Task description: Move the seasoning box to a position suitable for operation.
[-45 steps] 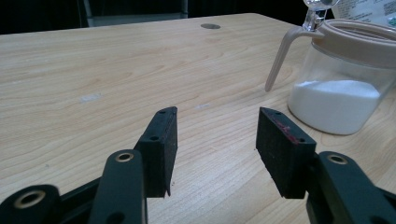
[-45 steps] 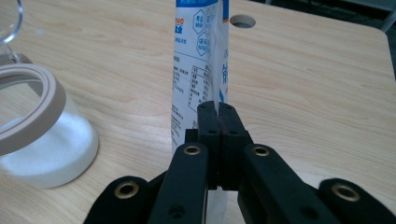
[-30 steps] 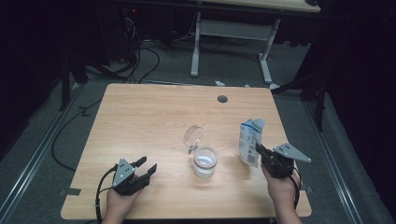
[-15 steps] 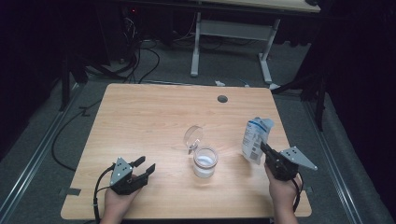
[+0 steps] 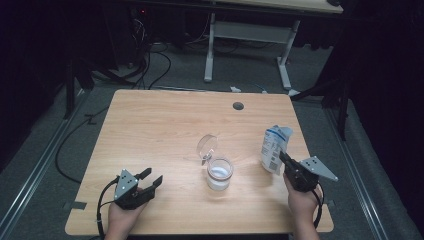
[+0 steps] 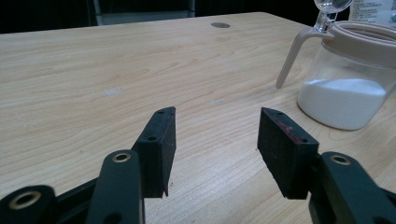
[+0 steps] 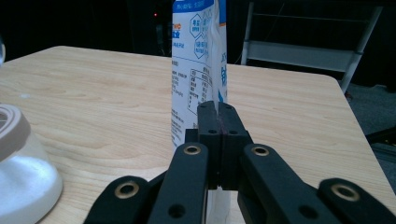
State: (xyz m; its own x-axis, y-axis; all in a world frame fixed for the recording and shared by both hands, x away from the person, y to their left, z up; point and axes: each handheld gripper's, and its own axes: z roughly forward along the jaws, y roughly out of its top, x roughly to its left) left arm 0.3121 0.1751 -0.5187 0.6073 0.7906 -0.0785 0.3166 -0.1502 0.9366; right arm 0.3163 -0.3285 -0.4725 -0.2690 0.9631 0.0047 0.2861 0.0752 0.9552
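A white and blue printed pouch (image 5: 274, 147) stands upright at the table's right side. My right gripper (image 5: 281, 156) is shut on its near edge; in the right gripper view the jaws (image 7: 218, 109) pinch the pouch (image 7: 194, 60) flat between them. Left of it sits a glass jar (image 5: 219, 174) with white powder inside and its clear lid (image 5: 206, 146) flipped up. My left gripper (image 5: 153, 175) rests low at the front left, open, with nothing between its jaws. In the left gripper view the jaws (image 6: 215, 128) point toward the jar (image 6: 348, 88).
The wooden table (image 5: 165, 125) has a round cable hole (image 5: 238, 106) near its far edge. Beyond it stand a white desk frame (image 5: 245, 30) and cables on the dark floor (image 5: 150, 65). The jar (image 7: 18, 158) lies close to the right gripper's left.
The right gripper and the pouch have shifted slightly to the right. The left gripper has stayed where it was.
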